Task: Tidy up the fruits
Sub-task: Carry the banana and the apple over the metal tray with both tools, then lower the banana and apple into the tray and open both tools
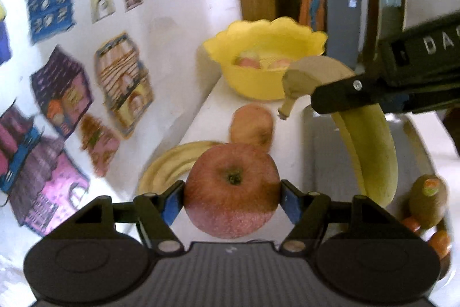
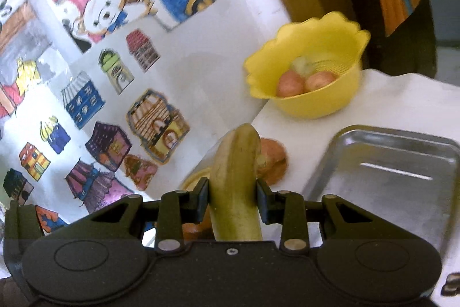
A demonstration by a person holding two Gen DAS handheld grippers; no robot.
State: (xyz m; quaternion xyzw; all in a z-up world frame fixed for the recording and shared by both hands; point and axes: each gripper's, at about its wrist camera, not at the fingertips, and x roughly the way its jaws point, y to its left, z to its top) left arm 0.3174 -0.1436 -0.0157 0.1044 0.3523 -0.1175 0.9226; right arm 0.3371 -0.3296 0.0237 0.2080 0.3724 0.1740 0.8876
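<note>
The left gripper clamps a red apple above the counter, with a second banana and a brown fruit lying beyond it. The right gripper squeezes a banana beside the metal tray. Both fruits seem mid-carry; next, each needs setting down, probably the apple in the yellow bowl, which holds similar fruit. The raised banana hangs across the apple's path.

The bowl stands on the table against the wall, apples in it. The tray lies before the bowl to its right. A kiwi and a banana lie before the bowl, left of the tray.
</note>
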